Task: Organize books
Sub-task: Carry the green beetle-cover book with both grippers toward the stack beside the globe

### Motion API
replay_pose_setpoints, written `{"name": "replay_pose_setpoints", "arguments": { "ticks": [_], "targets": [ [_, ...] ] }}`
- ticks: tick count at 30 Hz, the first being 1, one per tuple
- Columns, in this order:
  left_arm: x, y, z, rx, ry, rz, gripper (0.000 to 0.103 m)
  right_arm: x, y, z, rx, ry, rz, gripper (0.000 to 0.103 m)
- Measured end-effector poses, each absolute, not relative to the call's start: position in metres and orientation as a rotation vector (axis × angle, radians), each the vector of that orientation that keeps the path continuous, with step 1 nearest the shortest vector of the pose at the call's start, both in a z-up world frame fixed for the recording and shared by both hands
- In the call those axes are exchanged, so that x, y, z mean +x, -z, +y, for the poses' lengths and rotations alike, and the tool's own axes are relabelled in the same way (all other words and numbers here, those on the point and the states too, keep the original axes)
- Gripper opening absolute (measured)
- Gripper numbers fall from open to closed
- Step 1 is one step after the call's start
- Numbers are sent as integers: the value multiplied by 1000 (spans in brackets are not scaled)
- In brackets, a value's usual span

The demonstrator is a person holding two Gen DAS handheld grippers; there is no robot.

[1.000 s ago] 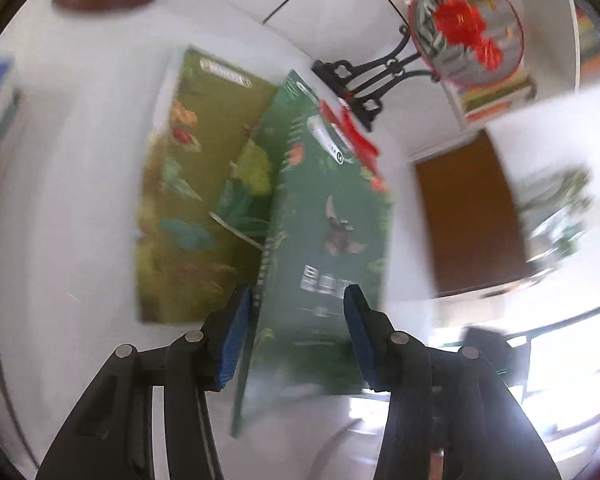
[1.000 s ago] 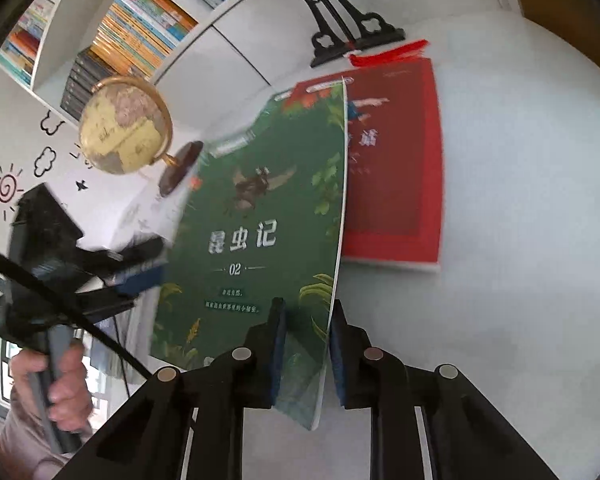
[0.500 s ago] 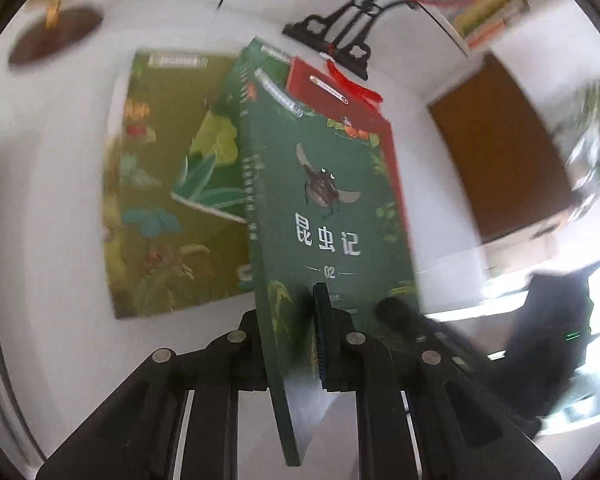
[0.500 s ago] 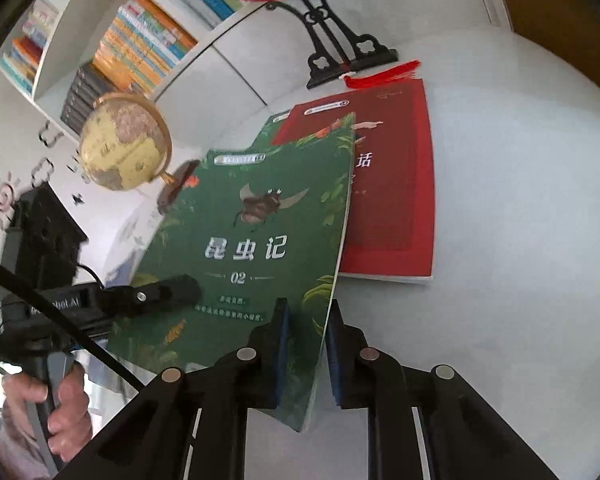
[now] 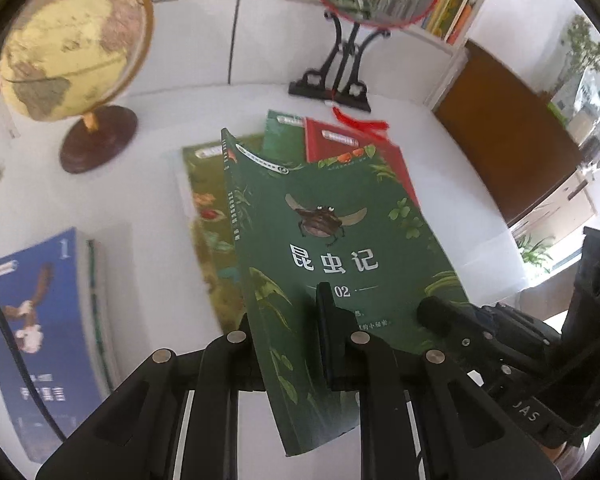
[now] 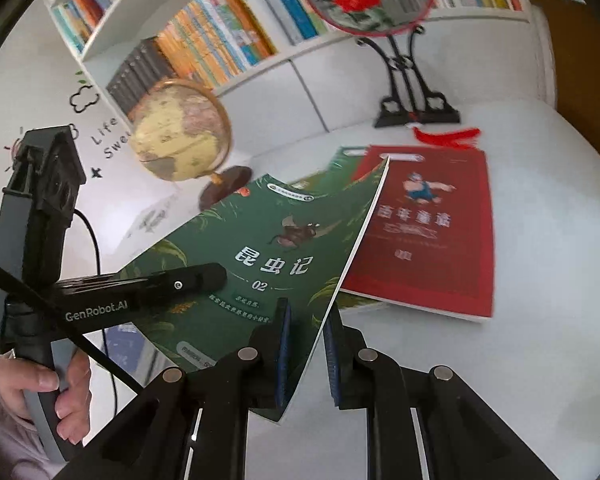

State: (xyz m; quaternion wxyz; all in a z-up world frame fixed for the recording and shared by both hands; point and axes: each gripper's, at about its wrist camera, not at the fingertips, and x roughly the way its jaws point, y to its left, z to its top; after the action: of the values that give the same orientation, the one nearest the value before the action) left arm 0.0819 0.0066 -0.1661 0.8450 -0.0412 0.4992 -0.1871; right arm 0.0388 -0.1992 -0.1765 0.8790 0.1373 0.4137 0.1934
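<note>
Raised clear of the red book (image 6: 432, 236) since a second ago, the green book (image 5: 340, 248) is clamped by the left gripper (image 5: 288, 344) and right gripper (image 6: 306, 354), jaws nearly closed.

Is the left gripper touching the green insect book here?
Touching. In the left wrist view the left gripper is shut on the near edge of the green insect book, a finger on each face of the cover with no gap.
</note>
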Motion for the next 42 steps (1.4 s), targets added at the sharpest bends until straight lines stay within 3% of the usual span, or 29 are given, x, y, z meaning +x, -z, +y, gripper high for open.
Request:
{"name": "replay_pose_setpoints", "arguments": {
  "ticks": [17, 27, 42],
  "targets": [
    [57, 128, 152, -223, 210, 955, 16, 44, 133, -78, 263, -589, 807, 15],
    [39, 152, 244, -384, 94, 983, 16, 44, 148, 16, 224, -713, 870, 16],
    [28, 216, 276, -493, 72, 1099, 22, 41, 204, 47, 240, -680, 1017, 16]
  ]
}}
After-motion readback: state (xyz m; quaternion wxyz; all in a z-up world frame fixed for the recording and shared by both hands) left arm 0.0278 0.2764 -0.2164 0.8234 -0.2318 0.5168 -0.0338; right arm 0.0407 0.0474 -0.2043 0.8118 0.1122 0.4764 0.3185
